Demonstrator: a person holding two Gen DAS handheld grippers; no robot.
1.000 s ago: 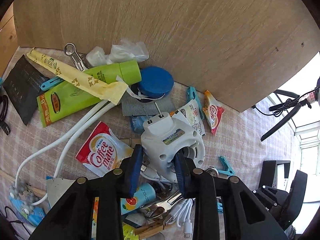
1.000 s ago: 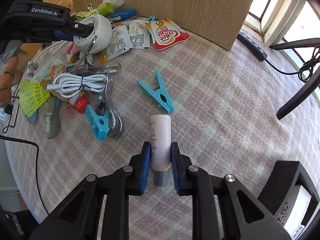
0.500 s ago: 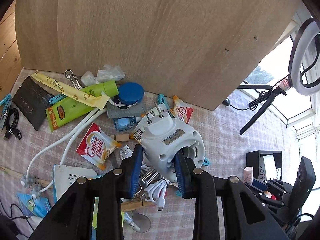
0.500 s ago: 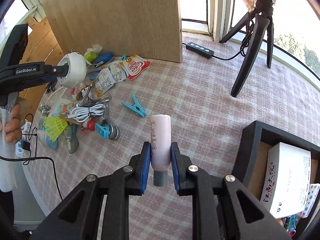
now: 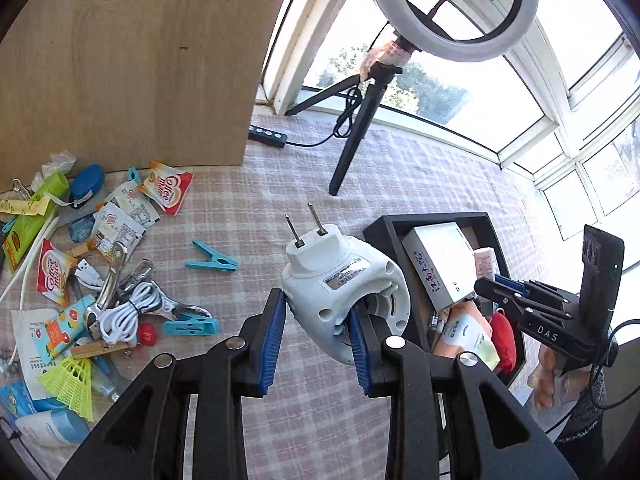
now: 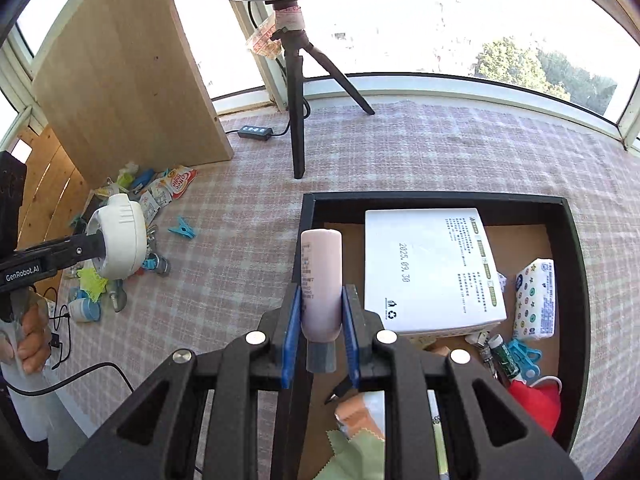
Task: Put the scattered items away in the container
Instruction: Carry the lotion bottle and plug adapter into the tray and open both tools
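Step in hand: both grippers carry a load toward the black container (image 6: 576,280); judged from how things lie, the drop-off comes next.
Left gripper (image 5: 320,336): narrow, clamped on the white plug-in device (image 5: 344,292); one pad presses the outer shell at 9 o'clock, the other sits in the body's open hollow.
Right gripper (image 6: 320,332): narrow, pads pressed on both sides of the pink tube (image 6: 321,276), near its grey cap end.
Where the device is: off the checked tablecloth (image 5: 256,216), just beside the container's near-left corner, not yet over it.
Where the tube is: its far end lies over the container's left wall, at about 9 o'clock of the white box (image 6: 432,268) inside.
Device heading: its two prongs point to 12 o'clock in the left wrist view, slightly tilted; the long axis runs from the prongs back toward the gripper.
Tube heading: long axis runs 12 to 6 o'clock along the fingers, cap at 6 o'clock, flat end at 12.
Doing it well: the tube likely fits best in the bare strip left of the white box, laid along that wall; release low so it does not roll.
Device advice: bring it fully past the rim before opening, prongs away from the packets.
Remaining clutter: clothespin (image 5: 212,260), cable (image 5: 128,312) and sachets stay at 9 o'clock.
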